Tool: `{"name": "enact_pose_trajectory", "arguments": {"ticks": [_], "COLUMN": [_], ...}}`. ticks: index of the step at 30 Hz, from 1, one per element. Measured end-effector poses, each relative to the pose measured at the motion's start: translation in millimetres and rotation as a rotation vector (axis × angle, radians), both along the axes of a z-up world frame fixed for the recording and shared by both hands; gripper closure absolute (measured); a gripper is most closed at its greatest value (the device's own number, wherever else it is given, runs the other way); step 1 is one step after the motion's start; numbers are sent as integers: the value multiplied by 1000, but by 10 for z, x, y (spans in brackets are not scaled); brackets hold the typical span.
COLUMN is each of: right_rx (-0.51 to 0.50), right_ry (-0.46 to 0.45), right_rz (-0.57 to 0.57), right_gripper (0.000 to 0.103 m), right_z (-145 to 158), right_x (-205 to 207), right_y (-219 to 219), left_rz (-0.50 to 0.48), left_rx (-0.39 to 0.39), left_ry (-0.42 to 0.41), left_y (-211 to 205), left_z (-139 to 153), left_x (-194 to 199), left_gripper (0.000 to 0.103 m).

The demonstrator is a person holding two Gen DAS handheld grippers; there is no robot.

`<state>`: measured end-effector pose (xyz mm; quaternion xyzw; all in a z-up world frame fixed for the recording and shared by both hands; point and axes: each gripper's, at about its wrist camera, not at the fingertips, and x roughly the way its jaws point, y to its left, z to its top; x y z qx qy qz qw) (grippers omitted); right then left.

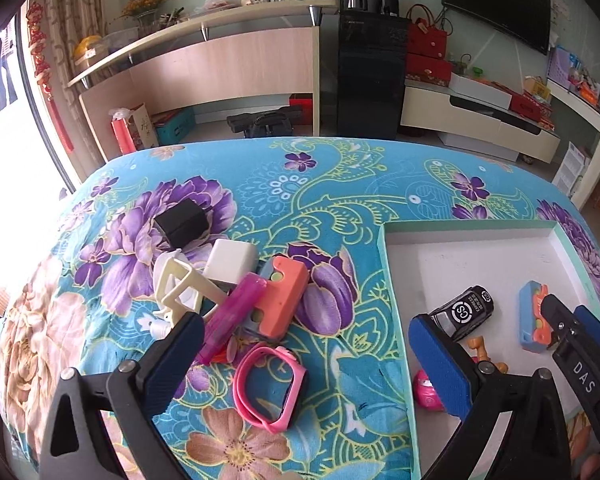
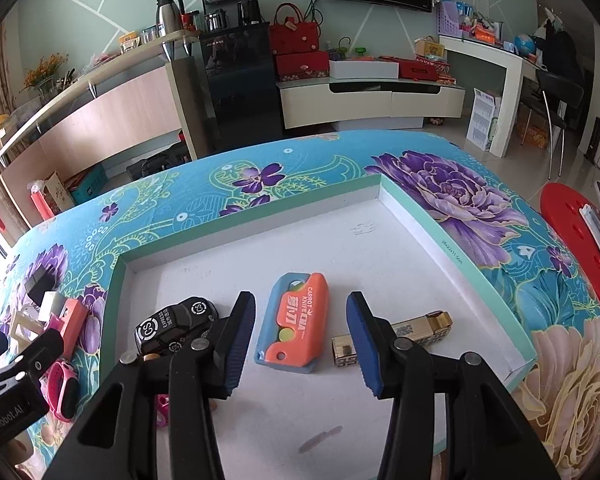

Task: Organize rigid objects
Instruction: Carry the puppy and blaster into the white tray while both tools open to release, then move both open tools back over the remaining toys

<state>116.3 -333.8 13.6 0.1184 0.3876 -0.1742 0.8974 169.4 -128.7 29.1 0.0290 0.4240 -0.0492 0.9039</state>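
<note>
Two grippers, one white tray (image 1: 484,240) on a flowered cloth (image 1: 340,184).

Left wrist view: left gripper (image 1: 304,344) spread wide and empty above a pink watch (image 1: 270,390), beside a pile (purple pen (image 1: 232,316), coral knife (image 1: 282,300)). Right wrist view: right gripper (image 2: 302,344) parted, pads clear of the orange carrot knife (image 2: 296,322) lying in the tray, black toy car (image 2: 176,324) just left.

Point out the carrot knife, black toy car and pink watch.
carrot knife (image 2: 296,330), right wrist view, orange front face.
black toy car (image 2: 176,326), right wrist view, its roof.
pink watch (image 1: 272,386), left wrist view, the right side of its strap loop.
</note>
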Motion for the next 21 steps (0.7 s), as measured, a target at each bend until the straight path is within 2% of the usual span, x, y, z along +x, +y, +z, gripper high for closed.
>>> {"name": "enact_pose_trajectory", "arguments": {"ticks": [4,6,14,15,16,17,21], "right_rx": [-30,-35,-10,-10,-8,-7,-10], "right_ry": [19,16,22,21,15,5,-24], "right_rz": [40,54,91,91,91,90,90], "right_gripper": [42,22,18,16,5,1,0], "right_z": [-21,-25,-61,-66,-66,-58,-13], "right_x": [56,67,109,112,111,108,112], "right_y": [135,185,266,277,285,297,349], "left_rz": [12,16,47,49,51,56,82], "left_rx": [-15,-22,-60,-76,-88,-94,-97], "left_ry": [12,15,18,18,17,14,6], "left_y": [49,72,202,233,265,296,450], "left_z": [-33,-47,-76,-70,-61,-52,-11], "left_x": [22,29,53,54,55,57,82], "left_gripper": [0,0,0,0,0,0,0]}}
